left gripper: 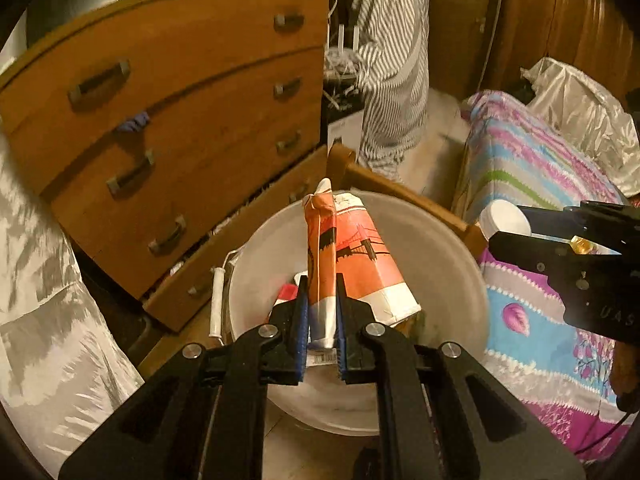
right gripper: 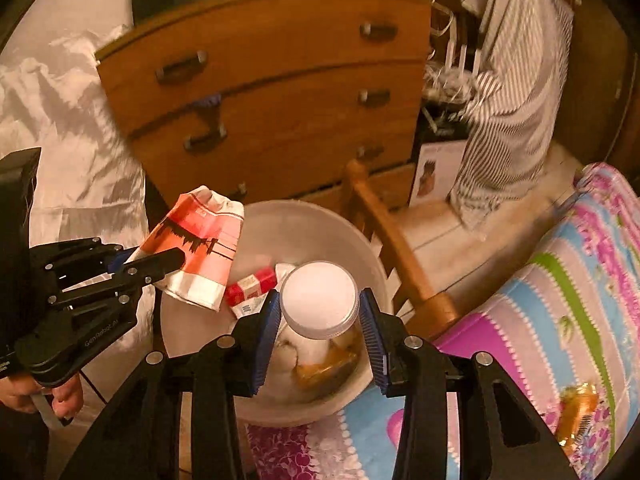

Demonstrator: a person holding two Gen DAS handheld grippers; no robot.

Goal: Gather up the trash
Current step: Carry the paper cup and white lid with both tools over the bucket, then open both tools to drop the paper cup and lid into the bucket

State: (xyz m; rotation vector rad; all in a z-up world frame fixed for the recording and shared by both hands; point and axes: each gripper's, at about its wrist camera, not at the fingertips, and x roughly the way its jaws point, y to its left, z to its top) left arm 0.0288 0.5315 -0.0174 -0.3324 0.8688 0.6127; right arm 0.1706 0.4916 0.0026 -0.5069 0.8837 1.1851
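The left gripper [left gripper: 322, 312] is angled steeply downward over the white bin [left gripper: 452, 256], its jaws clamped on a flattened orange-and-white paper bag [left gripper: 360, 256], which is held above the bin's left rim. The right gripper [right gripper: 319, 322] is likewise tilted down over the bin, its blue pads [right gripper: 269, 332] pressed against a white-lidded jar [right gripper: 319, 298] held above the bin's middle. A red-and-white carton [right gripper: 252, 286] is seen lying inside. The person's left hand [right gripper: 60, 396] is wrapped around its gripper's handle.
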